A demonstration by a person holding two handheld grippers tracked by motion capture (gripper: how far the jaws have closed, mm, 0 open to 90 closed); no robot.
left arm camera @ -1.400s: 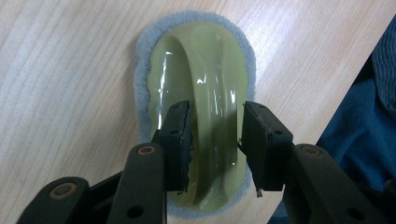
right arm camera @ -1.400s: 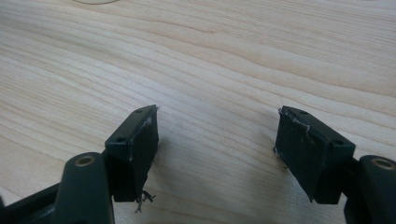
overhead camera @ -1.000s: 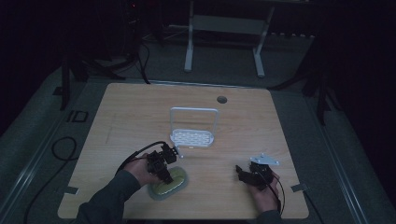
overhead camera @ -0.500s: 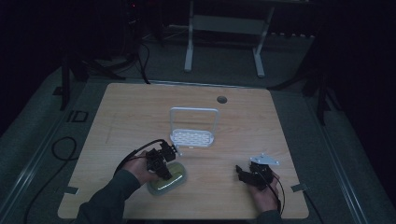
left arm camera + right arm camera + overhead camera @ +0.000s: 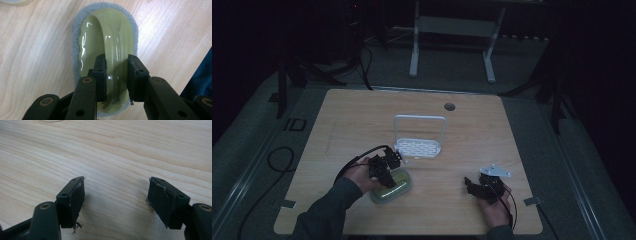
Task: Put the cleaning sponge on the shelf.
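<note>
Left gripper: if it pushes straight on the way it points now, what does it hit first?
The scrubber's green handle, which already sits between the left gripper's jaws; beneath it lie the grey pad and the table. Whether the pads press yet is unclear.

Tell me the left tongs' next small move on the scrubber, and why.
Probably close a little further: the left tongs straddle the raised handle of the green scrubber, which lies flat on the table, but I cannot tell whether the pads already press it.
</note>
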